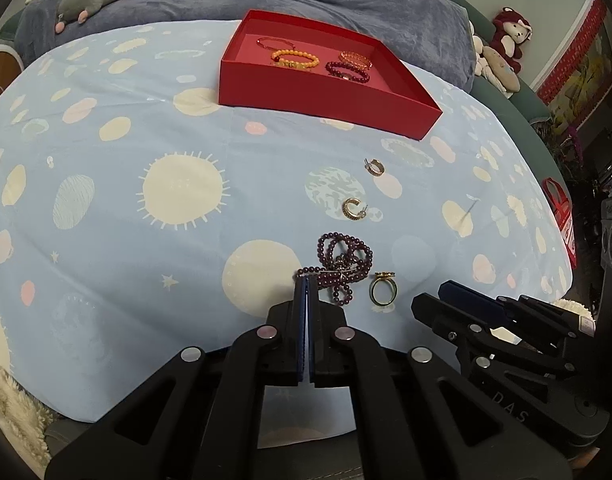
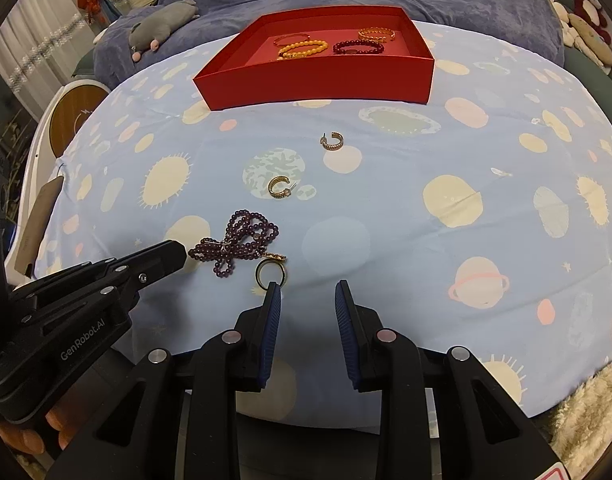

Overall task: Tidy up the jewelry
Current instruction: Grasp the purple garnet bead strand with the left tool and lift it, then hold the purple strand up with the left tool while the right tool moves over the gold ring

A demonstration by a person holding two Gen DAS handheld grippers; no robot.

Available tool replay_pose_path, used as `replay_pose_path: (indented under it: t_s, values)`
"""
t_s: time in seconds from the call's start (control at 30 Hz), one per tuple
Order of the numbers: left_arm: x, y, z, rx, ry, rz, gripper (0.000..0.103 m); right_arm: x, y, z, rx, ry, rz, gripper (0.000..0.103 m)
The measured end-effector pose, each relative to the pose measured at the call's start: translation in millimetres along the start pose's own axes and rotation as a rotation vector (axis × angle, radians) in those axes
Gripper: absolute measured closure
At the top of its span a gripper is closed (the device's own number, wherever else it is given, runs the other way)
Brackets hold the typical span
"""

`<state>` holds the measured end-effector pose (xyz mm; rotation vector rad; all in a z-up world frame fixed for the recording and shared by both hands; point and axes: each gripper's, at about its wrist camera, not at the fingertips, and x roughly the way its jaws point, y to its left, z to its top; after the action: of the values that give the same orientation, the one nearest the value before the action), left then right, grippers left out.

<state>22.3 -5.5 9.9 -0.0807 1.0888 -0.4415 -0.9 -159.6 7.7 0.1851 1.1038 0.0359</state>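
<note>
Left gripper (image 1: 306,280) is pinching shut on the near end of the purple bead strand (image 1: 343,266). Risk: the tangled loops are touching the gold ring (image 1: 383,289) at 3 o'clock, so lifting may drag it. Right gripper (image 2: 307,292) is hovering parted, holding nothing, beside that ring. Two earrings (image 1: 354,209) are lying at 12 o'clock on the way to the red box (image 1: 325,100).

Soft, even room light; both views sharp at centre, strongly bowed and dark-vignetted toward the corners. Faint shadows sit just beneath the tools, no glare.
</note>
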Motion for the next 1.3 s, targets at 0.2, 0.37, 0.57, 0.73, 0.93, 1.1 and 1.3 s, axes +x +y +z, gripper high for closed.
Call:
replay_pose_path:
  t_s: [0.2, 0.37, 0.57, 0.73, 0.93, 1.1, 1.3]
  values:
    - [5.6, -4.1, -1.6, 0.018, 0.003, 0.015, 0.083, 2.0, 0.4, -0.6, 0.004, 0.006, 0.003, 0.075]
    - [9.2, -4.7, 1.4, 0.034, -0.004, 0.025, 0.068, 5.1, 0.6, 0.2, 0.003, 0.013, 0.009, 0.075]
    - [19.1, -5.8, 4.4, 0.039, -0.001, 0.003, 0.081, 8.4, 1.5, 1.5, 0.004, 0.02, 0.014, 0.075]
    - [15.9, -5.9, 5.4, 0.043, -0.017, -0.012, 0.1, 12.1, 2.3, 2.6, 0.004, 0.025, 0.022, 0.075]
    - [4.8, -0.1, 8.3, 0.012, -0.042, -0.018, 0.1, 15.7, 5.5, 4.0, -0.001, 0.028, 0.032, 0.075]
    - [-6.4, 5.5, 12.3, -0.013, -0.067, -0.012, 0.1, 19.3, 9.3, 5.6, -0.012, 0.029, 0.039, 0.075]
    - [-19.2, 8.8, 21.1, -0.048, -0.086, -0.028, 0.1, 22.7, 12.2, 8.7, -0.024, 0.026, 0.043, 0.082]
